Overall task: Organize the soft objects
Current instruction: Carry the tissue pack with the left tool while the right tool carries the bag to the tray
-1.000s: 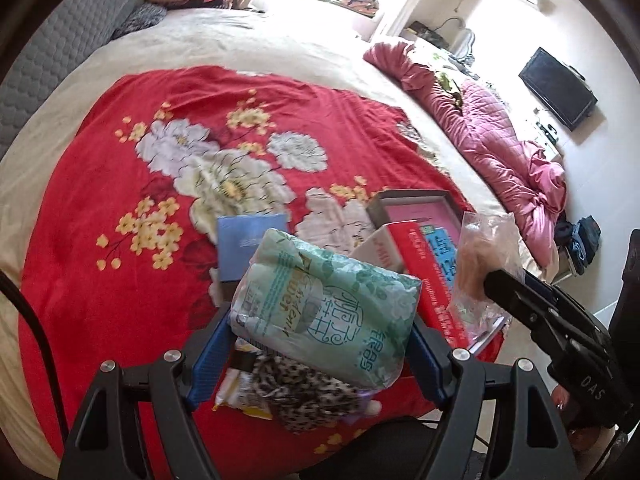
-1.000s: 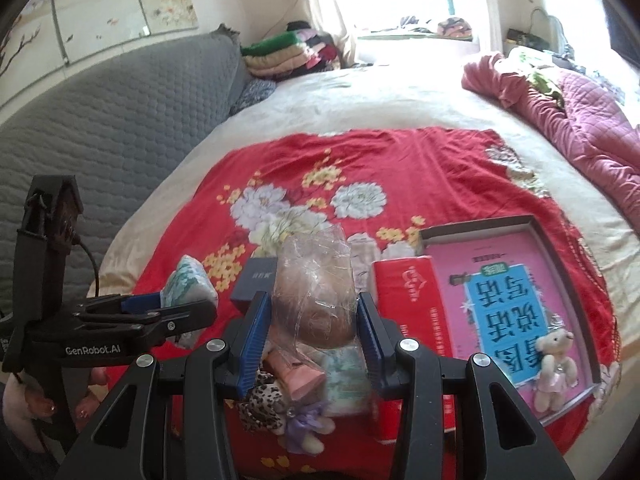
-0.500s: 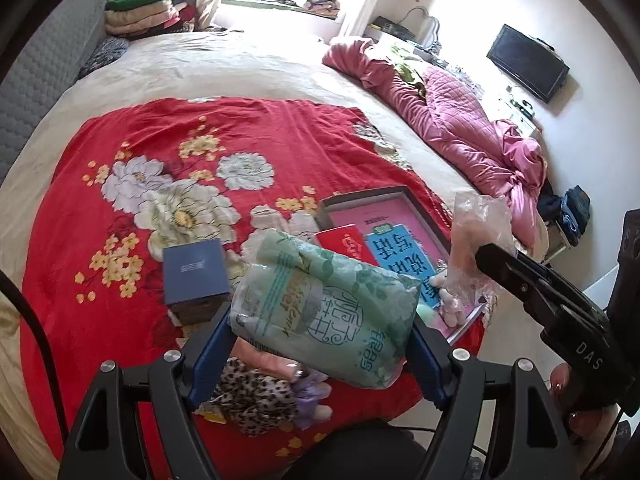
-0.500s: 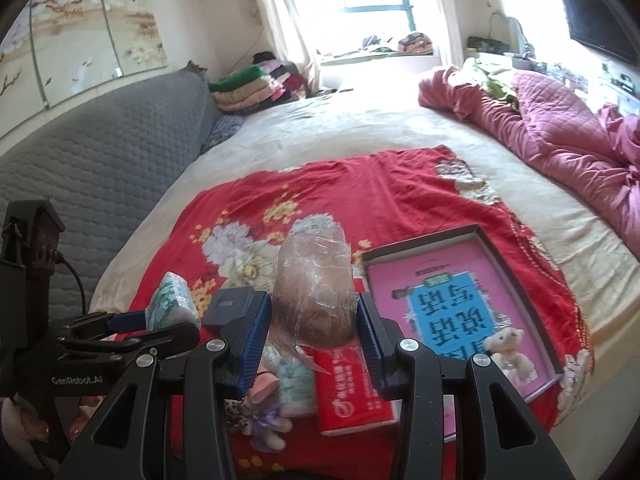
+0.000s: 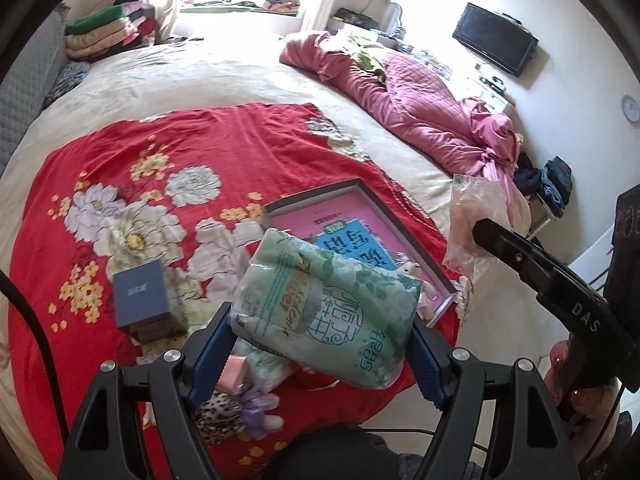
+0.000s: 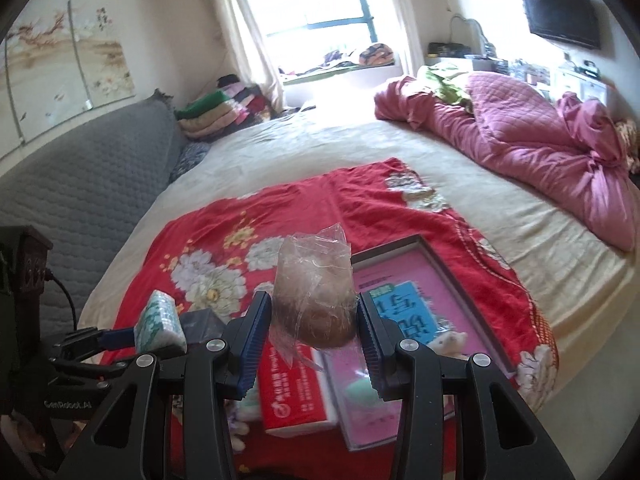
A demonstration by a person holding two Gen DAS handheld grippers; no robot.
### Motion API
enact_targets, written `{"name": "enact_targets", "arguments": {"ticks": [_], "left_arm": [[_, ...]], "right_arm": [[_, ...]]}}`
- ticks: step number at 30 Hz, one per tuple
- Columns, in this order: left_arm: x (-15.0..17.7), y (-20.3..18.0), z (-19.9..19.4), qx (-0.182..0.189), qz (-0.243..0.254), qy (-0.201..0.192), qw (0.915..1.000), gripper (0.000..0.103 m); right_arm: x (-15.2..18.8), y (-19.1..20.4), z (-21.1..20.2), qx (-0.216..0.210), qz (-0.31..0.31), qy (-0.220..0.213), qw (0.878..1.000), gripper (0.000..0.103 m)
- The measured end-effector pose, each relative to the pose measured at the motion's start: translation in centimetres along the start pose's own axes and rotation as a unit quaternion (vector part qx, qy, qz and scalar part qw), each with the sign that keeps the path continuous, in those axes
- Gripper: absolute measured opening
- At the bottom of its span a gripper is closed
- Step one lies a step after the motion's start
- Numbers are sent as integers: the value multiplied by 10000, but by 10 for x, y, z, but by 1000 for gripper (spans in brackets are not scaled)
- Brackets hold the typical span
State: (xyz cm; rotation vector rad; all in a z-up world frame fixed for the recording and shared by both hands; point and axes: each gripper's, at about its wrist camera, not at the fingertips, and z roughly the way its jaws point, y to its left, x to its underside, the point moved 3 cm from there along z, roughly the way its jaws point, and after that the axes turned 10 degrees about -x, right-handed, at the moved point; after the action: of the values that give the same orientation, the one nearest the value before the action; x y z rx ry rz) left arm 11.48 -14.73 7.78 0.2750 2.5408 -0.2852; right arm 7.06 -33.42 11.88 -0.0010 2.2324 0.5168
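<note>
My left gripper [image 5: 320, 344] has its fingers clamped on the green tissue pack [image 5: 328, 312], held in the air above the red floral blanket [image 5: 224, 152]. My right gripper [image 6: 314, 332] pinches a clear bag with something brown inside [image 6: 314, 296], also lifted. Below the tissue pack, at 7 o'clock, lie a leopard-print soft item [image 5: 218, 420] and a purple one [image 5: 256, 408]; at 9 o'clock a blue box [image 5: 140, 294]; at 1 o'clock a pink book in a tray [image 5: 340, 216], with a small plush bear [image 6: 450, 342] on it.
</note>
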Motion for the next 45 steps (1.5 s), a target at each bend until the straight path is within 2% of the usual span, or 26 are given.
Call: {"name": "enact_targets", "arguments": {"ticks": [12, 25, 31, 37, 41, 45], "left_arm": [[-10, -59, 38, 19, 585, 249, 9980, 78], [-15, -96, 98, -82, 860, 648, 9942, 78], [-14, -117, 125, 44, 954, 842, 9919, 78], [-2, -145, 148, 253, 1194, 1057, 9869, 78], [11, -158, 165, 172, 1454, 1227, 9816, 78], [24, -164, 181, 209, 1496, 1450, 9778, 78]], "right_arm": [[8, -55, -12, 431, 372, -5, 9984, 45], [38, -117, 5, 864, 807, 285, 9926, 45], [49, -139, 13, 1031, 925, 386, 9896, 45], [59, -158, 19, 1142, 1032, 498, 9868, 45], [65, -173, 21, 1159, 1228, 509, 9843, 45], [68, -183, 24, 1154, 1350, 523, 9827, 45]]}}
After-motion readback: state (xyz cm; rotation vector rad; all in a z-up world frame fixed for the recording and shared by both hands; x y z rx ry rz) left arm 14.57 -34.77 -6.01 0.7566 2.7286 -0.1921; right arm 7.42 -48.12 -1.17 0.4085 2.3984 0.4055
